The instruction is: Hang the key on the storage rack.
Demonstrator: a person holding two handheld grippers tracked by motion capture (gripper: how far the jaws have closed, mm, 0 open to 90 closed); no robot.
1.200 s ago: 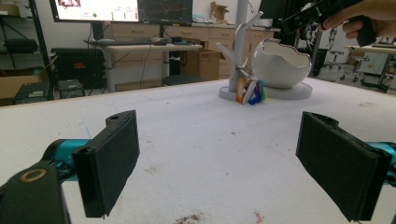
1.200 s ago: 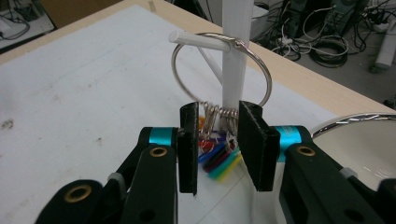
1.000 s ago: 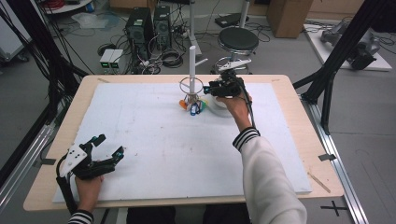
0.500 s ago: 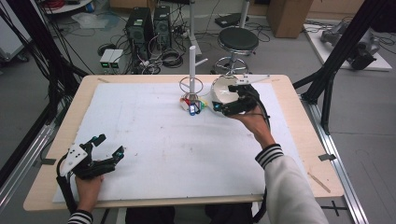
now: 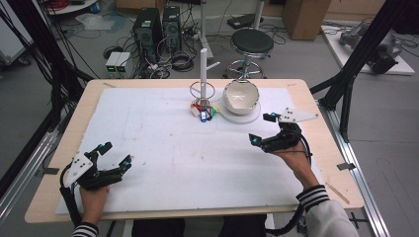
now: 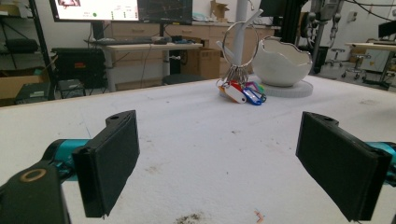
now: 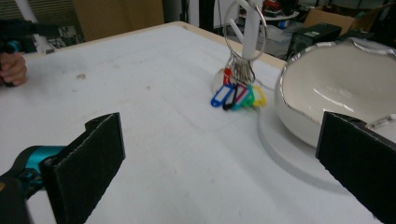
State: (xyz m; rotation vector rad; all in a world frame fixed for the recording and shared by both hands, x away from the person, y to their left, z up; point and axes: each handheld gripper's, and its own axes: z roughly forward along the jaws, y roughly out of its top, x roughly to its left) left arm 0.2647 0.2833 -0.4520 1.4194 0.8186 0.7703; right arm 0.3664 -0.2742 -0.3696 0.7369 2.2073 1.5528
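A white stand [image 5: 203,69] rises at the back middle of the table, with a metal ring [image 5: 202,90] hung on it and several coloured key tags [image 5: 206,113] dangling to the mat. The same key tags [image 6: 243,92] [image 7: 236,96] lie ahead of both grippers. Right of the stand sits a white bowl [image 5: 241,96] on a round white base [image 5: 253,114]. My right gripper [image 5: 262,129] stands open at the right, in front of the bowl [image 7: 336,88], holding nothing. My left gripper [image 5: 114,154] stands open near the front left corner, also with nothing in it.
A white mat [image 5: 168,148] covers most of the wooden table [image 5: 69,123]. Behind the table stand a stool [image 5: 252,43], computer towers [image 5: 154,24] and cables on the floor. Black frame posts [image 5: 356,64] rise at both sides.
My right gripper has drawn back from the ring and stand toward the front right, past the bowl. The left gripper has stayed put.
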